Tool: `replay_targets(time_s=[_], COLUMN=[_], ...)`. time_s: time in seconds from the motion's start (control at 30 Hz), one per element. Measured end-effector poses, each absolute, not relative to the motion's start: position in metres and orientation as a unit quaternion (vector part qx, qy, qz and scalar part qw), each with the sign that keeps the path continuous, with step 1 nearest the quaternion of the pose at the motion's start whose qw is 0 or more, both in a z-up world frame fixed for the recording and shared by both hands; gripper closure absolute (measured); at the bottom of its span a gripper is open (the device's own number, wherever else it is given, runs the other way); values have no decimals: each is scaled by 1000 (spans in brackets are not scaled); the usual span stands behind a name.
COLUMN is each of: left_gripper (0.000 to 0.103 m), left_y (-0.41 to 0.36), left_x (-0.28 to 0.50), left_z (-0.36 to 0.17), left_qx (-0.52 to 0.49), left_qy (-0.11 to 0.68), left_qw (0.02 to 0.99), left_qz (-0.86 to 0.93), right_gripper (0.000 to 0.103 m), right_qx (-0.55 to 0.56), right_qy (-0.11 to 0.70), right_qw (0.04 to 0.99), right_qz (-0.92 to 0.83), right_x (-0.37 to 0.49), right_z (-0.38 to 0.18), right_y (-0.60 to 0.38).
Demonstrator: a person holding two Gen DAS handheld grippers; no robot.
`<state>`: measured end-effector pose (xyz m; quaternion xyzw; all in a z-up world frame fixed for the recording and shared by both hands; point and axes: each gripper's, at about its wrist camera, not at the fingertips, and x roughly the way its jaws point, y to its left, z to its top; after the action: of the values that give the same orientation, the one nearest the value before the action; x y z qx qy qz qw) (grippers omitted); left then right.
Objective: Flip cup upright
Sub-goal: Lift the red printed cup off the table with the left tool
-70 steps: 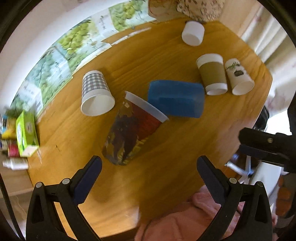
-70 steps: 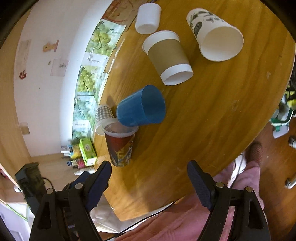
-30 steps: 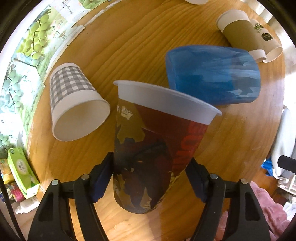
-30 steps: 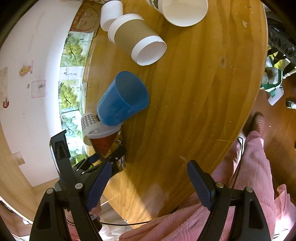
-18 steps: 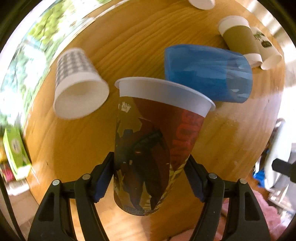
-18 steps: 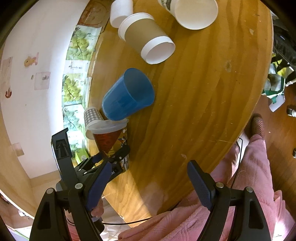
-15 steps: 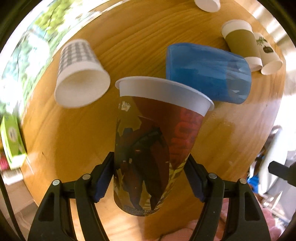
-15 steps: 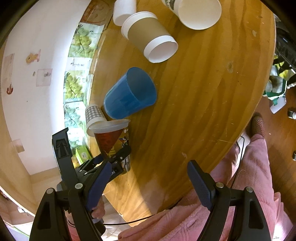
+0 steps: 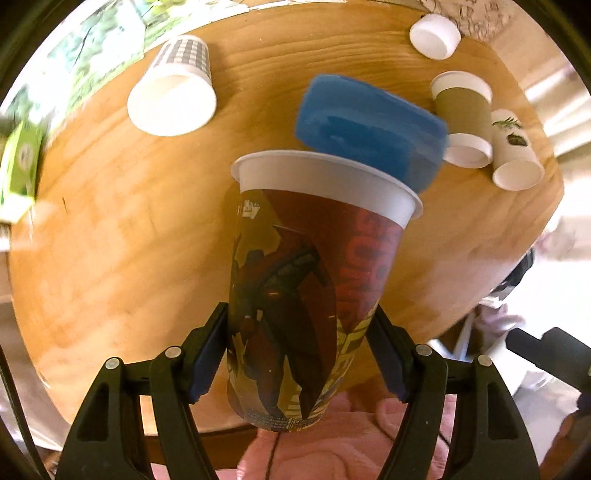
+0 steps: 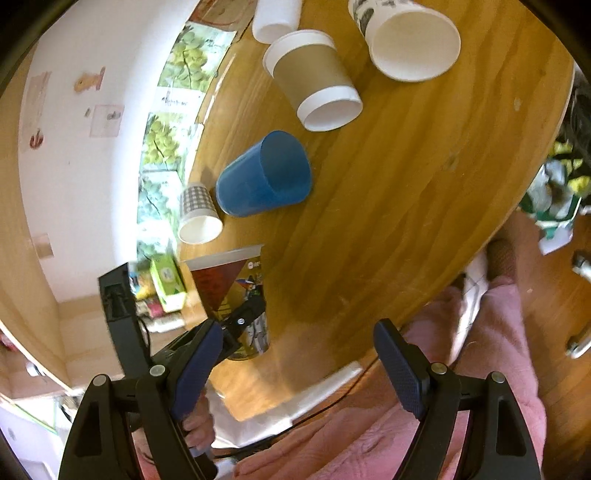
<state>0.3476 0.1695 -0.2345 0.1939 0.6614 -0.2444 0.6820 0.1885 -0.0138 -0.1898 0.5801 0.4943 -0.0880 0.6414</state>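
My left gripper (image 9: 299,347) is shut on a red and yellow printed cup (image 9: 306,288) with a white rim. It holds the cup by its lower body, rim away from the camera, lifted above the near edge of the round wooden table (image 9: 103,229). In the right wrist view the same cup (image 10: 236,288) hangs rim up at the table's left edge with the left gripper (image 10: 236,332) around it. My right gripper (image 10: 299,365) is open and empty above the table's near edge.
A blue cup (image 9: 369,129) lies on its side mid-table. A checked paper cup (image 9: 173,88), a brown sleeved cup (image 9: 461,114) and a leaf-print cup (image 9: 513,155) also lie on their sides. A small white cup (image 9: 436,33) is at the back. A green box (image 9: 22,166) is left.
My left gripper closed on the printed cup, lifted it off the table and drew it back toward the near edge. The right gripper stayed open.
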Motion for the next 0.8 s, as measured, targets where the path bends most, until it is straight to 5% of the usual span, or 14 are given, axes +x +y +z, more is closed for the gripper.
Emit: replay_targets(time_s=[0.8], left_gripper=[28], left_y=[140], left_x=[265], left_z=[-247], left_qx=[-63], left_qy=[675], left_qw=[693], left_qz=[-247], right_gripper=[19], right_qx=[479], right_qy=[570], right_qw=[667], right_qz=[-11], right_x=[166], right_z=[-187], right_y=[-78])
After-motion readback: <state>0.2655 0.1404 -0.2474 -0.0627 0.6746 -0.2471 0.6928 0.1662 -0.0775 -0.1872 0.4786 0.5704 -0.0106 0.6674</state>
